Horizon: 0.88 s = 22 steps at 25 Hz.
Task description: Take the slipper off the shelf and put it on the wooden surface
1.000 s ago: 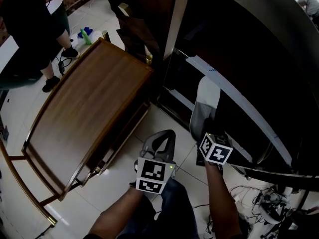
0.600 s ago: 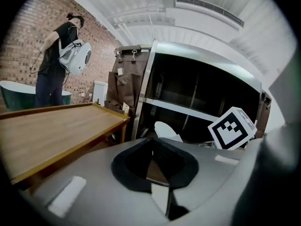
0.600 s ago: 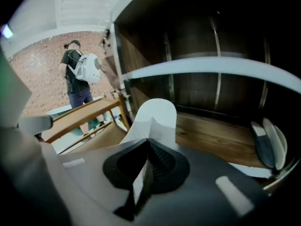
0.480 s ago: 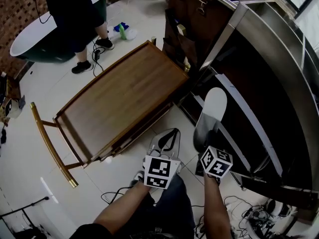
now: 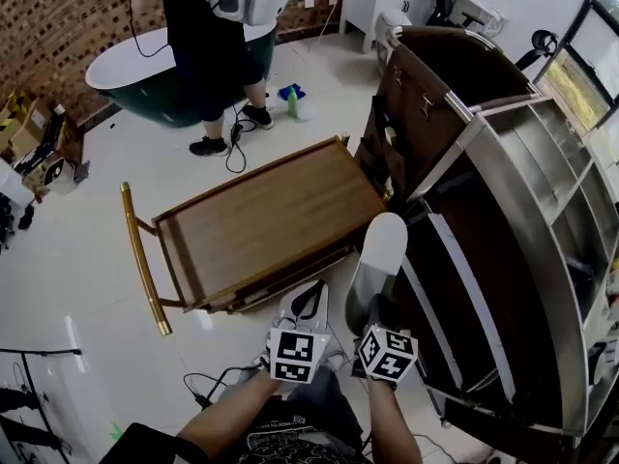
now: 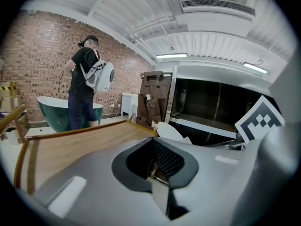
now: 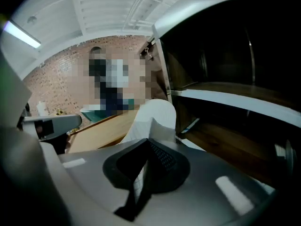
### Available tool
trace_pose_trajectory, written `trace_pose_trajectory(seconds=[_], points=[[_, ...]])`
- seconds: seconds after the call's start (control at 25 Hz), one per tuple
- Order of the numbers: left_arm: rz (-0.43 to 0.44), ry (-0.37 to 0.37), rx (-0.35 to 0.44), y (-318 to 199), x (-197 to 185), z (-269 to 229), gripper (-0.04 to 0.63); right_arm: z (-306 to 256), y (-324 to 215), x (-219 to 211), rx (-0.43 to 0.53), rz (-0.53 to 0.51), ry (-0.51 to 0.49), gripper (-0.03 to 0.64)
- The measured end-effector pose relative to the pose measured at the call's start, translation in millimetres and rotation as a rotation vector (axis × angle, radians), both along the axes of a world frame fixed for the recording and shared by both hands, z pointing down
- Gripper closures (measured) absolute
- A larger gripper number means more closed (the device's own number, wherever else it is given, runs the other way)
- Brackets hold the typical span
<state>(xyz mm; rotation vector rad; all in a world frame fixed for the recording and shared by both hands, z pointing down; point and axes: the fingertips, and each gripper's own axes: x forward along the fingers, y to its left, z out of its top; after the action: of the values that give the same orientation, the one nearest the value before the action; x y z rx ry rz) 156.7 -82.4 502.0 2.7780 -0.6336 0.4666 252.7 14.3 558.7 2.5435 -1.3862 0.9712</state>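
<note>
A white slipper (image 5: pixel 380 251) hangs in the air between the dark shelf unit (image 5: pixel 476 293) and the wooden cart top (image 5: pixel 266 218), its toe pointing up and away. My right gripper (image 5: pixel 371 309) is shut on the slipper's heel end. In the right gripper view the slipper (image 7: pixel 153 117) rises from between the jaws, with the wooden top (image 7: pixel 101 130) behind on the left and the white-edged shelf (image 7: pixel 225 101) on the right. My left gripper (image 5: pixel 309 298) sits beside it over the floor, shut and holding nothing. In the left gripper view the slipper (image 6: pixel 169 131) shows just past the jaws.
The cart has a gold handle rail (image 5: pixel 141 257) on its left end. A person (image 5: pixel 215 37) stands beyond it by a green bathtub (image 5: pixel 135 90). A brown cabinet (image 5: pixel 426 75) adjoins the shelf unit. Cables (image 5: pixel 208 385) lie on the white tile floor.
The slipper has come away from the shelf and now hangs nearer the cart's corner, still in my right gripper. The head view has swung up, showing more of the room.
</note>
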Motion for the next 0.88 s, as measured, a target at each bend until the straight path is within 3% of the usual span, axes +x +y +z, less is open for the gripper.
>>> trace_pose_trajectory(seconds=[0.44, 0.68, 0.88], points=[[-0.273, -0.026, 0.014, -42.2, -66.9, -16.9, 0.589, -31.5, -81.4, -67.5, 0.045, -0.373, 0.013, 0.611], [-0.424, -0.028, 0.004, -78.2, -127.1, -19.1, 0.590, -30.1, -134.4, -132.5, 0.052, -0.556, -0.003, 0.611], [-0.501, -0.028, -0.008, -103.0, -174.9, -12.3, 0.590, -22.4, -172.1, -183.4, 0.039, -0.657, -0.001, 0.611]])
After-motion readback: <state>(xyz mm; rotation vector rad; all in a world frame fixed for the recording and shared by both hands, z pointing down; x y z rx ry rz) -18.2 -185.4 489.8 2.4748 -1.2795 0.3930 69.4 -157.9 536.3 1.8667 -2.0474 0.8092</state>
